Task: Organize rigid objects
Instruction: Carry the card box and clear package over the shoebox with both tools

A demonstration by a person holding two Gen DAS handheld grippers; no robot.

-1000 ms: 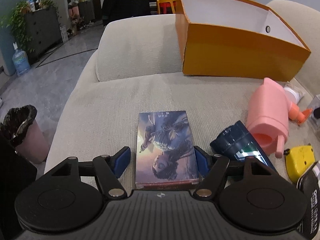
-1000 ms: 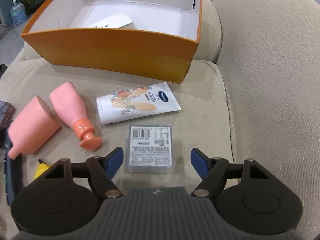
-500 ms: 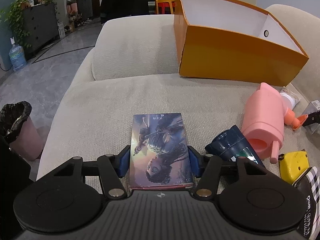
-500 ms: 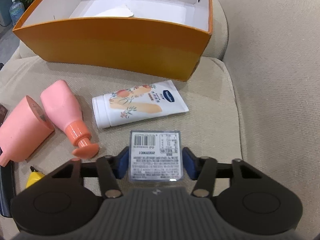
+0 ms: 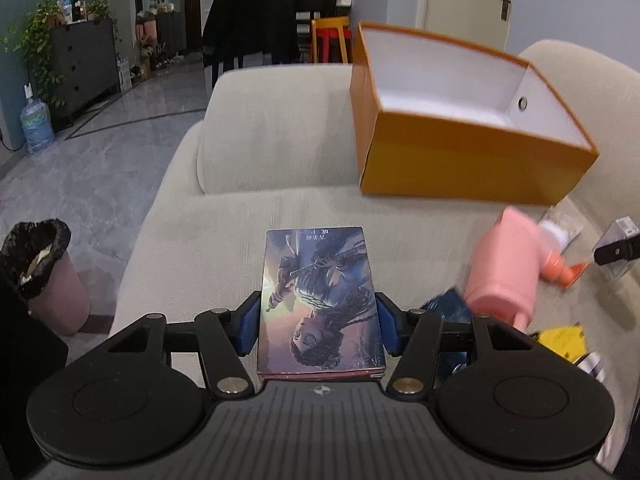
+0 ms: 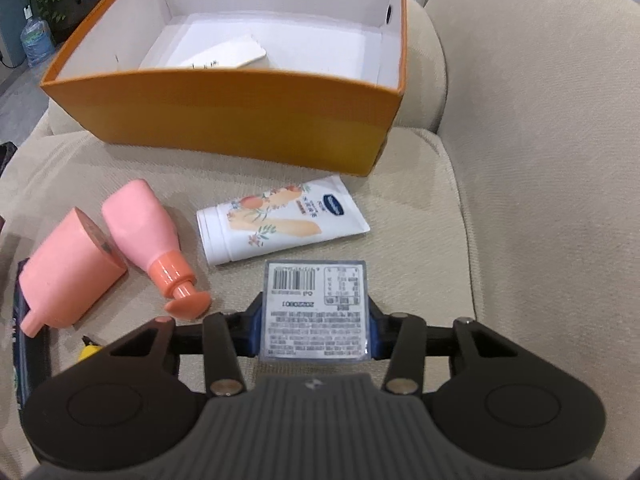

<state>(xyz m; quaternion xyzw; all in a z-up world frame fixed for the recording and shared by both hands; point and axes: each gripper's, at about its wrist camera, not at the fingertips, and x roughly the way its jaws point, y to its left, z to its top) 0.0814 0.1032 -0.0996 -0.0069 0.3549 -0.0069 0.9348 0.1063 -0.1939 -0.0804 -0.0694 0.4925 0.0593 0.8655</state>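
Hiding behind the pink cup (image 5: 506, 264), a dark-blue item stays unidentifiable.

One orange box (image 6: 224, 120), one book (image 5: 320, 296), two pink bottles (image 6: 144, 232), one tube (image 6: 280, 220), one clear case (image 6: 316, 312)

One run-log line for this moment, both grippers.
left gripper: shut on illustrated box | right gripper: closing, pads on clear labelled case | orange box: open, ahead on sofa
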